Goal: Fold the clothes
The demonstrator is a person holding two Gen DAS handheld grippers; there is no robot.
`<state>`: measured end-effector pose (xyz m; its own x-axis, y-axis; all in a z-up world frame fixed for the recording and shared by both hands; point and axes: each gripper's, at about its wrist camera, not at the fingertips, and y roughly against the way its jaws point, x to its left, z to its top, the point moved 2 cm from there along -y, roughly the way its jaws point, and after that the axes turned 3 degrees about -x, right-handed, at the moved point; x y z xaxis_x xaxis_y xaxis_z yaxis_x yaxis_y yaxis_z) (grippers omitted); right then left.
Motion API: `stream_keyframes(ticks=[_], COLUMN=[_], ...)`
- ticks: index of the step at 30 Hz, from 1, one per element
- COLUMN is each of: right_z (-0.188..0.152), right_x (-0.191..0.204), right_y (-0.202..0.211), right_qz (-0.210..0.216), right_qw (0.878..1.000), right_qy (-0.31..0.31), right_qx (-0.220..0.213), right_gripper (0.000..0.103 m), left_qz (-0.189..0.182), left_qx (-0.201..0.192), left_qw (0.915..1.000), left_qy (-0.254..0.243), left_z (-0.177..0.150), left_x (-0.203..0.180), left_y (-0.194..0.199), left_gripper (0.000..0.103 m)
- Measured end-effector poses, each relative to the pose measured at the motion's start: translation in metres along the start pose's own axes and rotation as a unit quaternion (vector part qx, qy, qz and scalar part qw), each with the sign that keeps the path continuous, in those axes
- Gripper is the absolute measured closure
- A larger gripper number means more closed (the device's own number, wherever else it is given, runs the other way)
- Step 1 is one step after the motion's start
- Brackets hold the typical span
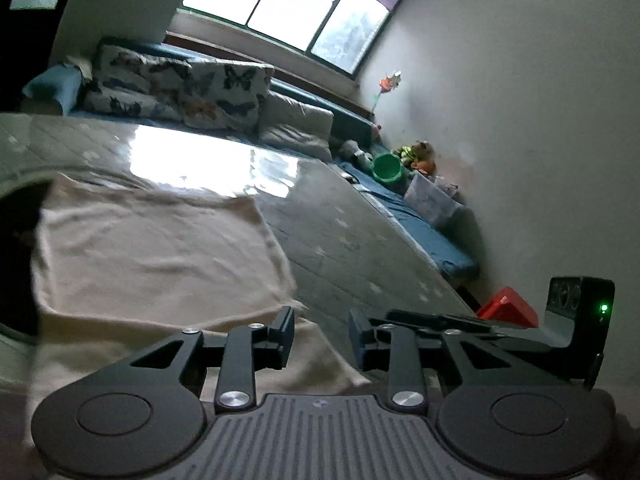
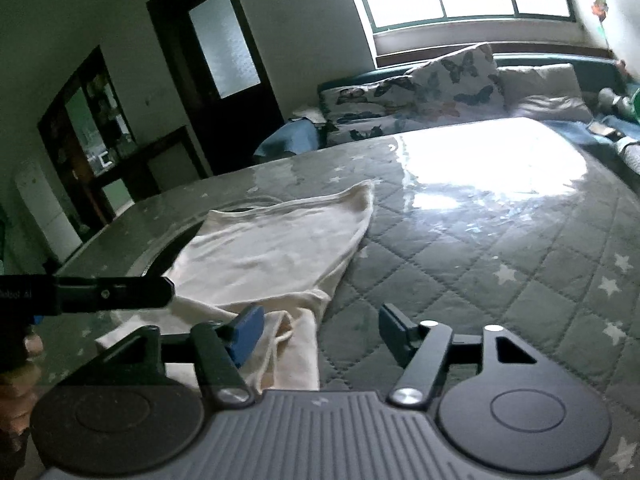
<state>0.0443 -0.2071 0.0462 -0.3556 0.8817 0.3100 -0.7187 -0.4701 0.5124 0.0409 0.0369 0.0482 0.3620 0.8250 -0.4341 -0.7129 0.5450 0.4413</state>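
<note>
Right wrist view has the cream garment lying flat on the star-quilted mattress, near its front edge. The right gripper hangs over the garment's near hem, fingers spread, nothing held. The left gripper sits just beside that hem, fingers parted too.

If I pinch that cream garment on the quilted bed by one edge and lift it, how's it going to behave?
The cream garment will probably droop and sag rather than hold shape: it lies limp, with soft wrinkles and a folded-over near edge. It looks thin, so likely light. The quilted cover looks glossy under the window glare, so the garment may slide if pushed.
</note>
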Motion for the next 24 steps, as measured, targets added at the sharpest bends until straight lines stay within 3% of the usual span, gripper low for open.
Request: stream_keyframes(ticks=[6, 9, 12, 18, 24], right_z=[-0.005, -0.009, -0.012, -0.016, 0.000], right_x=[0.019, 0.027, 0.032, 0.043, 0.059], right_y=[-0.020, -0.032, -0.041, -0.046, -0.041], right_qz=[0.030, 0.034, 0.033, 0.012, 0.004], right_qw=[0.999, 0.998, 0.997, 0.994, 0.990], right_qy=[0.030, 0.041, 0.047, 0.087, 0.137], right_qx=[0.027, 0.040, 0.050, 0.059, 0.025], right_gripper=[0.054, 0.058, 0.072, 0.094, 0.095], left_qz=[0.085, 0.121, 0.151, 0.155, 0.160], left_qx=[-0.018, -0.003, 0.019, 0.055, 0.064], left_qw=[0.9957, 0.9920, 0.9876, 0.9847, 0.9827], left_qy=[-0.030, -0.034, -0.041, -0.058, -0.067], left_z=[0.008, 0.004, -0.005, -0.022, -0.030], left_x=[0.045, 0.067, 0.083, 0.090, 0.094], left_y=[0.025, 0.032, 0.036, 0.028, 0.030], left_gripper=[0.070, 0.070, 0.071, 0.071, 0.070])
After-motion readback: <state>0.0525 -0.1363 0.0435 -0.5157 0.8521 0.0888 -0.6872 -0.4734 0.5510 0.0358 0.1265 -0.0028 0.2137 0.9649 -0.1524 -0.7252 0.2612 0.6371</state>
